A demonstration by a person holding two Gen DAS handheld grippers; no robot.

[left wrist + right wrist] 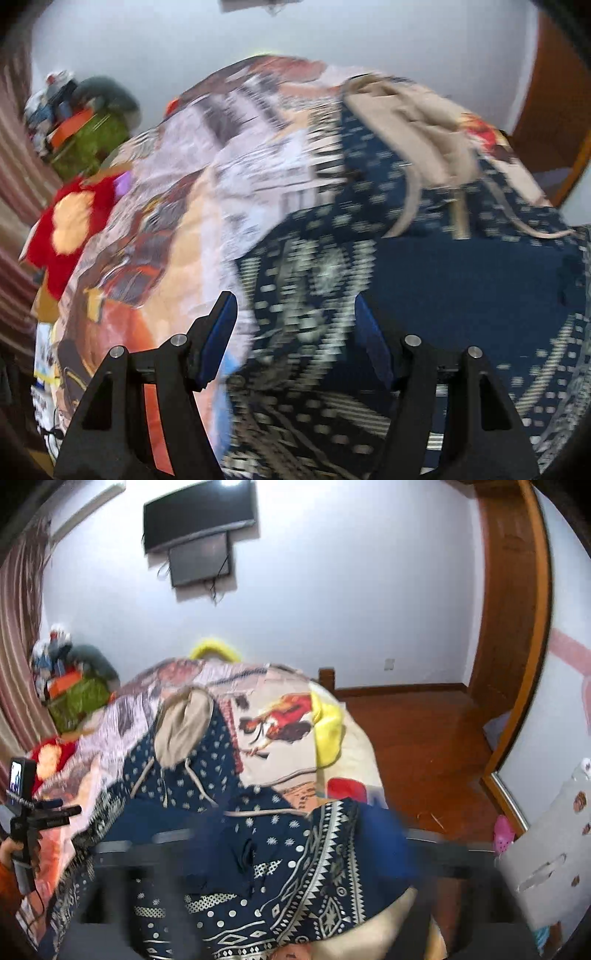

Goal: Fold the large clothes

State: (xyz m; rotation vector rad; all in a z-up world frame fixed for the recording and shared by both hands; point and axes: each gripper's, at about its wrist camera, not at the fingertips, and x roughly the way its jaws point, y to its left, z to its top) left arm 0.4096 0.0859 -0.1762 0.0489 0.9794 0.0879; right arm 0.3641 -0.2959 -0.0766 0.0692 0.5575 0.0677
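1. Folding is mid-way: the navy patterned hoodie [207, 797] lies across the bed [295, 716] on the printed bedspread, its beige-lined hood [181, 731] toward the far end, one patterned flap [325, 853] already doubled over near the camera.
2. Left gripper [295, 328] hangs over the navy cloth with jaws apart, nothing between the blue pads [221, 332]; frame is smeared, so contact with the fabric can't be judged.
3. Right gripper [295, 853] shows only as a blurred dark bar; jaws read as spread wide, no cloth pinched, flap looks released.
4. Next grab likely: both grippers take matching edge points of the unfolded part, pinch a single layer only.
5. Lift low, carry across evenly, lay flat, keep the drawstrings [195, 775] tucked in.
6. Risk: catching the bedspread with the hoodie.
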